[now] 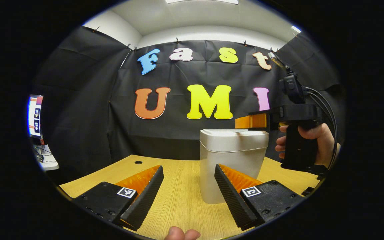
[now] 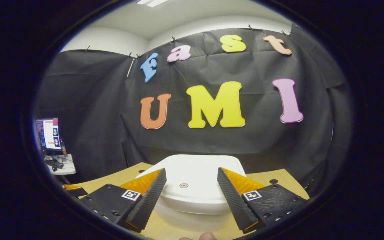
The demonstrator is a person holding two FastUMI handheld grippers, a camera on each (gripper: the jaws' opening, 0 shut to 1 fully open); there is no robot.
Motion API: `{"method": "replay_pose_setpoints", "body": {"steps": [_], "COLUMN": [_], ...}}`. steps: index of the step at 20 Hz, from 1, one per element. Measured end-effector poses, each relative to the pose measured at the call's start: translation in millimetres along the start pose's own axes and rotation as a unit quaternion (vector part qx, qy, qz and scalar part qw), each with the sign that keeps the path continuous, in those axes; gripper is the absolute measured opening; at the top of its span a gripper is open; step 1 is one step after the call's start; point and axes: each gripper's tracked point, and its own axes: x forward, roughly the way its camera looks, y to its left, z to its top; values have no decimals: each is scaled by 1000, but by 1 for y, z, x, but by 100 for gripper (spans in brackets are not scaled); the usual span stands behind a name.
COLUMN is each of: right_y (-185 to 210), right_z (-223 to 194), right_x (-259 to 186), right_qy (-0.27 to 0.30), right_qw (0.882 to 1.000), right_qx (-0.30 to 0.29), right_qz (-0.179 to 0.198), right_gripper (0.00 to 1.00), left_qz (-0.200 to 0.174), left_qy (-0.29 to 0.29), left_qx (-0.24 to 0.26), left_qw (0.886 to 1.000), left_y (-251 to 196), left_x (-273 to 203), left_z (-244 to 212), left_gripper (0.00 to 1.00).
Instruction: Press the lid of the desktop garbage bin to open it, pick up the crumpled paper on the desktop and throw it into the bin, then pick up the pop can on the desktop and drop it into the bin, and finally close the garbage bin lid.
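Occlusions and cut-offs, both gripper views

Left gripper view: bin (image 1: 233,160) lower right hidden behind own finger; right gripper (image 1: 250,121) fingertips overlap, gap unreadable; monitor (image 1: 35,115) at left edge too small to tell. Right gripper view: bin body cut off at bottom, lid (image 2: 192,190) flanks hidden behind fingers; lid's centre mark too small.

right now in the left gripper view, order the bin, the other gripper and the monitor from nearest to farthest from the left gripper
1. The bin: just ahead on the desk, beyond the left gripper and its open fingers, slightly right.
2. The right gripper: held in a hand to the right, above the bin's closed lid.
3. The monitor: far left, off the desk.
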Motion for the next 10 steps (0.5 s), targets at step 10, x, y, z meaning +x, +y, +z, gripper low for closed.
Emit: {"method": "replay_pose_setpoints", "body": {"steps": [10], "right_y": [-66], "right_z": [-13], "right_x": [-106], "right_qy": [-81], "right_qw": [992], "right_qx": [-34], "right_qz": [-96], "right_gripper": [95], "left_qz": [-23], "left_qy": [-14], "left_qx": [16], "left_qw": [1000], "left_y": [-34], "left_x": [6], "left_z": [12], "left_gripper": [99]}}
